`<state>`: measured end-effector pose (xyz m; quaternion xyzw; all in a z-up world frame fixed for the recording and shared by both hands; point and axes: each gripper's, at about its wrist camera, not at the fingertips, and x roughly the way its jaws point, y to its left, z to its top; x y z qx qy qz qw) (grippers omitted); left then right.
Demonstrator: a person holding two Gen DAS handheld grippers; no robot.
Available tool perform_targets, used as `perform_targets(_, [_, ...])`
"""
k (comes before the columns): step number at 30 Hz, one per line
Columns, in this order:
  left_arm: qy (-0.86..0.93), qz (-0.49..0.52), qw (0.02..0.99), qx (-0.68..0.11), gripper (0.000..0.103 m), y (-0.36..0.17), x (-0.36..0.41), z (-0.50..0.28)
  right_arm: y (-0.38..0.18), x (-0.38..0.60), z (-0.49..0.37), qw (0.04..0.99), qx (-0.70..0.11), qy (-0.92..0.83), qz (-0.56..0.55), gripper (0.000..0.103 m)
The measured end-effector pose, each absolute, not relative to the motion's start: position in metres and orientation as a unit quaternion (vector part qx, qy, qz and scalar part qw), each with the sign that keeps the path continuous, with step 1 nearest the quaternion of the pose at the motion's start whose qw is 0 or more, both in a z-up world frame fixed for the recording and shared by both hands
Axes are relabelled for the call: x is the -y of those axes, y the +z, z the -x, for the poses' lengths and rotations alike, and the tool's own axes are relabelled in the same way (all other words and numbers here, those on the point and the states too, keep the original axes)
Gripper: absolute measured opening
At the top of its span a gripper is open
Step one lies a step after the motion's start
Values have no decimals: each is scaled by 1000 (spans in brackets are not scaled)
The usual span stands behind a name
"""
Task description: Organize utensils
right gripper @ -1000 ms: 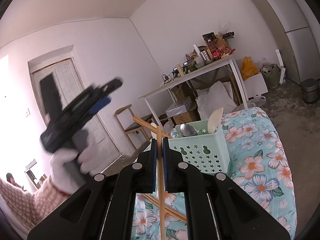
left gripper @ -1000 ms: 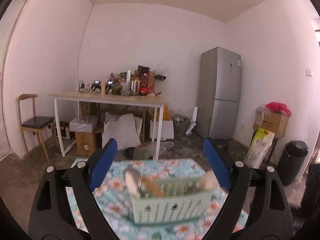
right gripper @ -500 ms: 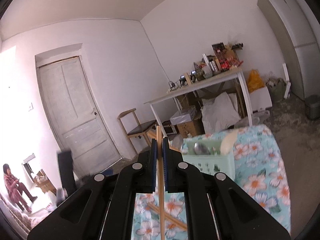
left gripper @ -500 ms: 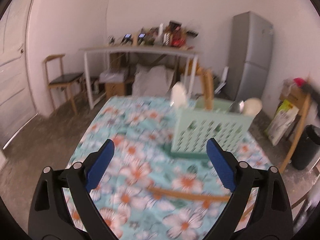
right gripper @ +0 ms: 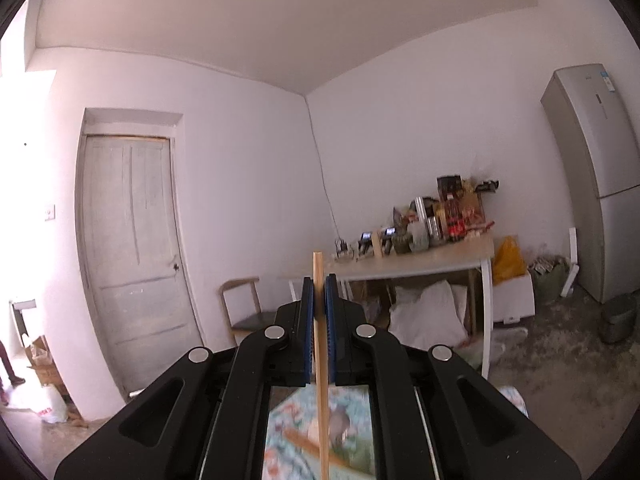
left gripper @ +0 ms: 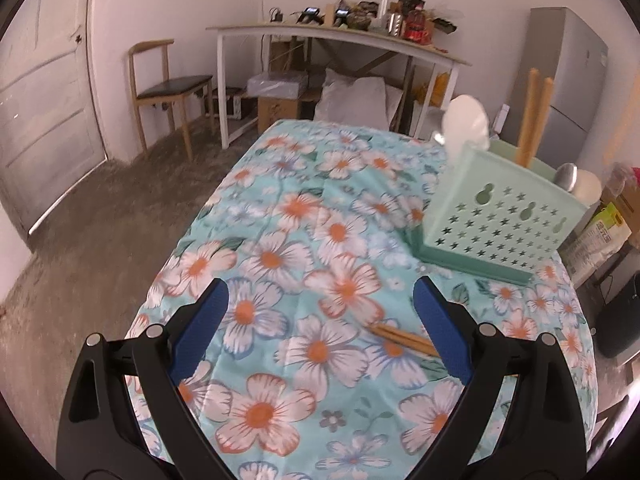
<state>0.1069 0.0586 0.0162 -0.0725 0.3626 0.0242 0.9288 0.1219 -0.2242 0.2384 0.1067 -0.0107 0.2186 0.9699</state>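
A mint green perforated utensil basket (left gripper: 496,220) stands on the floral tablecloth (left gripper: 312,240) at the right, holding two wooden chopsticks (left gripper: 532,116), a white spoon (left gripper: 466,124) and a metal spoon (left gripper: 564,176). My left gripper (left gripper: 320,320) is open and empty above the cloth; a pair of wooden chopsticks (left gripper: 404,338) lies on the cloth by its right finger. My right gripper (right gripper: 319,300) is shut on a single wooden chopstick (right gripper: 320,344), held upright and lifted, pointing at the room. Another chopstick (right gripper: 304,440) shows blurred on the cloth beneath it.
A white side table (left gripper: 340,36) with bottles and clutter stands at the far wall, boxes and a white sack under it. A wooden chair (left gripper: 168,84) and a door (right gripper: 132,248) are at the left. A grey fridge (right gripper: 600,184) and a black bin (left gripper: 616,320) are at the right.
My left gripper has tipped down and come lower over the cloth, near the lying chopsticks. My right gripper has tilted up with its chopstick; the basket has left its view.
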Motion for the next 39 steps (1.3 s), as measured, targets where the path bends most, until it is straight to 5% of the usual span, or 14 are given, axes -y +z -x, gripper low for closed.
perform_targets(26, [34,95,920,-379,90,4,-77,-117,163,186,-240,981,-135,139,10,8])
perform_targets(30, [35,92,923,-372,90,9,-74,-113,173,194,-227,983,-122,134,-3,27])
perform_targets(39, [41,79,932,-351,90,23,-66,-98,201,218,-169,986,-83,143,-33,40])
